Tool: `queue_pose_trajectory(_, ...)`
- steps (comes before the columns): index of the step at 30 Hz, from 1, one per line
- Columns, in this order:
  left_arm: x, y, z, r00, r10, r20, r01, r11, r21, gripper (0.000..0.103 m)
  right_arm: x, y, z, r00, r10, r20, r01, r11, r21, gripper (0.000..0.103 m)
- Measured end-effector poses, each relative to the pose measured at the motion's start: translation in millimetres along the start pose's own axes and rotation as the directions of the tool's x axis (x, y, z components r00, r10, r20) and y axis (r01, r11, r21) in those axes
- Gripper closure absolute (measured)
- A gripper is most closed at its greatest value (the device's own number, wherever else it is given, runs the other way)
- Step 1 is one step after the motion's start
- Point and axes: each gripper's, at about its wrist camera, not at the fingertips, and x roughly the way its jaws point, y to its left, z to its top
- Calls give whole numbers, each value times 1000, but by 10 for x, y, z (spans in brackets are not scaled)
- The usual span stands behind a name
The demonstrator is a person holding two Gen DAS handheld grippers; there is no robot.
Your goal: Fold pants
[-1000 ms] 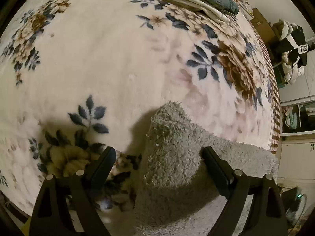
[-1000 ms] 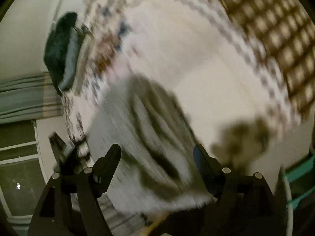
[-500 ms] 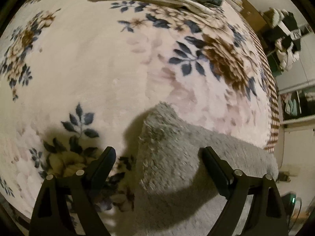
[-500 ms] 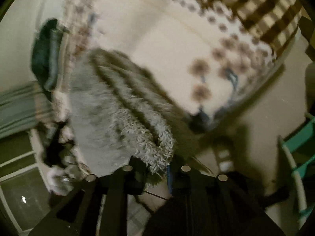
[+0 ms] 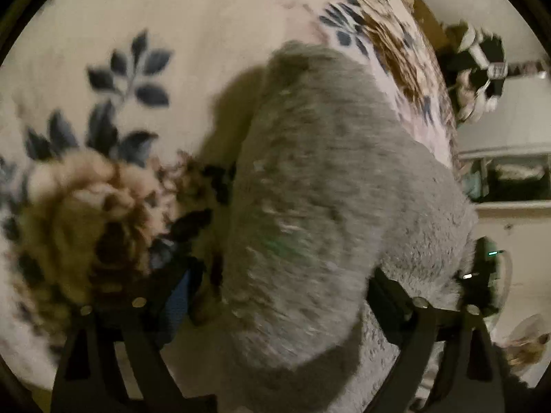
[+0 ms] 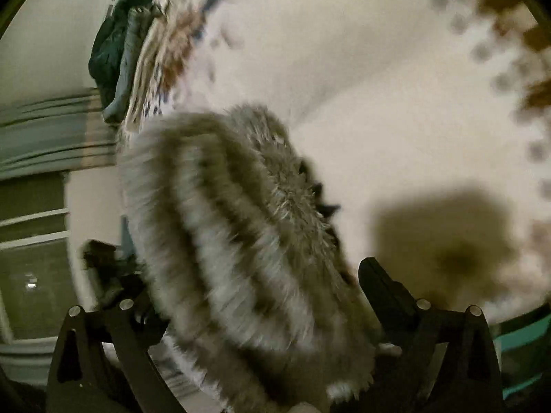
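Note:
The fuzzy grey pants (image 5: 310, 186) lie on a floral blanket (image 5: 172, 34), folded into a thick bundle. My left gripper (image 5: 279, 285) is open, its fingers wide apart on either side of the bundle's near end. In the right wrist view the pants (image 6: 241, 234) show as a blurred stack of grey folds. My right gripper (image 6: 261, 289) is open with the bundle between its fingers. Both views are motion-blurred.
A stack of folded dark clothes (image 6: 117, 44) sits at the blanket's far edge. Beyond the bed's right edge in the left wrist view are piled clothes (image 5: 482, 75) and shelving (image 5: 509, 179). A window (image 6: 31, 241) is at the left.
My right gripper was shut on the pants' edge half a second ago and is open again now. My left gripper has moved forward over the bundle, which fills more of its view.

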Motion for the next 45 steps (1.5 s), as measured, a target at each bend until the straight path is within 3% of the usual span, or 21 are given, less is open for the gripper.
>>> queue_pose_trajectory(3,-2,81,7,997,-72,3,72,997,-38,6,137,-81,82,997,51,-52,-51,999,2,0)
queue_pose_trajectory(7,-62,21,-41,996,-85,22,86,995,-44,10,141,-88,101,989,130,-72,-129,991,26,4)
queue_pose_trajectory(8,-96,-8,-57,995,-94,28,95,995,-34,26,174,-45,66,986,143,-84,-143,990,12,13)
queue_pose_trajectory(9,-98,-48,-60,993,-111,28,112,993,-24,51,220,6,28,987,125,-103,-127,992,-12,24)
queue_pose_trajectory(12,-220,-187,-73,995,-93,41,93,996,9,64,218,90,-68,993,88,-81,-91,995,-34,46)
queue_pose_trajectory(15,-351,-304,-72,994,-98,45,98,995,9,67,78,111,-123,995,98,-27,-98,995,3,54)
queue_pose_trajectory(20,-812,-551,-42,991,-107,83,105,994,21,67,-96,356,-237,996,89,-21,-89,996,-8,56)
queue_pose_trajectory(25,-1373,-819,224,983,-105,150,101,994,34,67,-361,893,-98,993,119,-19,-119,993,-24,56)
queue_pose_trajectory(28,-1715,-974,580,973,-100,210,93,995,46,67,-468,1373,134,991,136,-8,-136,988,-68,56)
queue_pose_trajectory(31,-1991,-1081,1120,956,-103,276,91,994,57,67,-490,2019,591,988,152,15,-149,981,-124,56)
queue_pose_trajectory(37,-2239,-1019,2597,925,-98,367,86,995,48,67,-206,3209,1781,979,192,68,-177,967,-182,56)
queue_pose_trajectory(41,-2174,-799,3571,923,-79,378,79,997,15,66,154,3798,2691,979,190,75,-172,966,-192,56)
queue_pose_trajectory(45,-1851,-526,4302,934,-17,356,28,999,-25,62,608,4206,3549,988,139,69,-124,973,-196,56)
